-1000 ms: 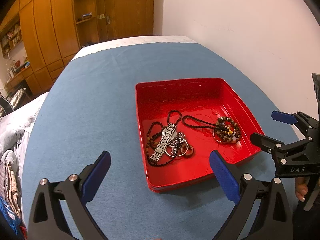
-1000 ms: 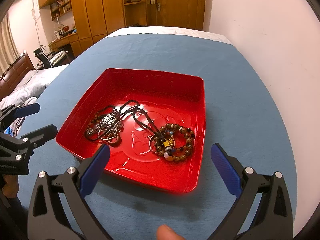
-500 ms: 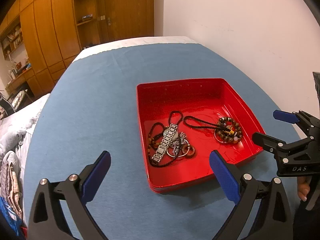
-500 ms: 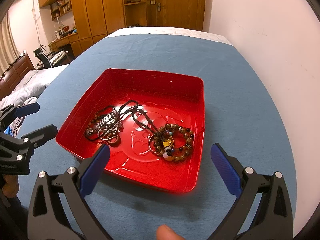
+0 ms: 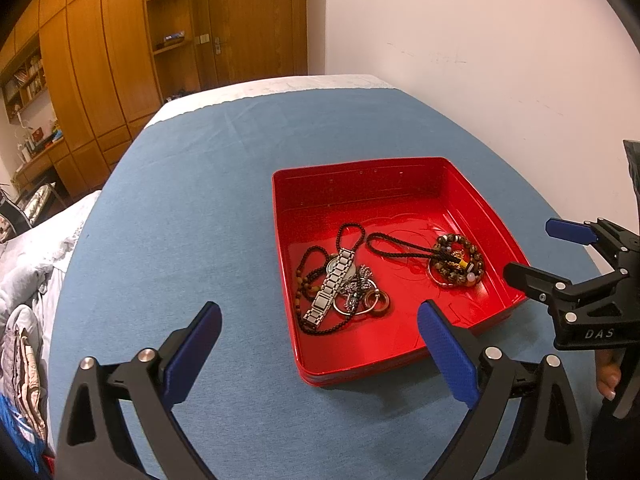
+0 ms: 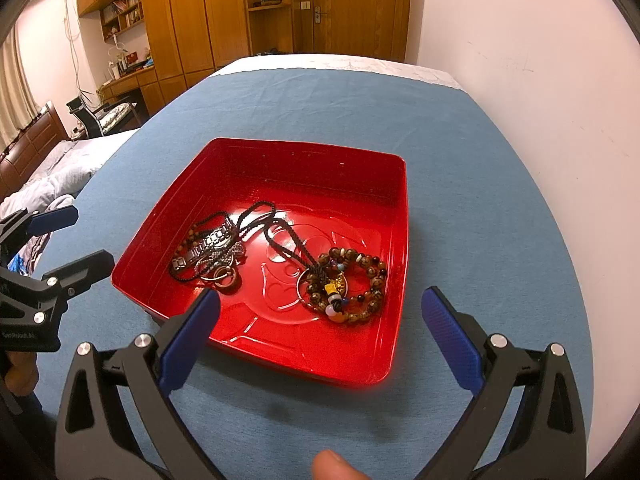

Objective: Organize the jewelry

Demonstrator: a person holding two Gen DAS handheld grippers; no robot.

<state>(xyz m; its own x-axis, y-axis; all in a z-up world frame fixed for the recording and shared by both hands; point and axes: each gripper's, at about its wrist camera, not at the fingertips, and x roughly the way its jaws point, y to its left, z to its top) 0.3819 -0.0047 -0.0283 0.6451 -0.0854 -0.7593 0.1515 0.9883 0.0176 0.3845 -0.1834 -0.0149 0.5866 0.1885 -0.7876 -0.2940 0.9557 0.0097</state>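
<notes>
Inside glossy red square tray (image 6: 400, 216): beaded bracelets (image 6: 352, 284), metal-link watch (image 5: 334, 286).

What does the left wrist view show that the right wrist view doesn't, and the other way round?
Only the left wrist view shows the right gripper from the side, open, beside the tray's right edge, plus folded clothes at far left.

Only the right wrist view shows the left gripper from the side, open, a black chair, and a fingertip at the bottom.

Both show the red tray on the blue cloth, holding the metal watch and beaded bracelets.
</notes>
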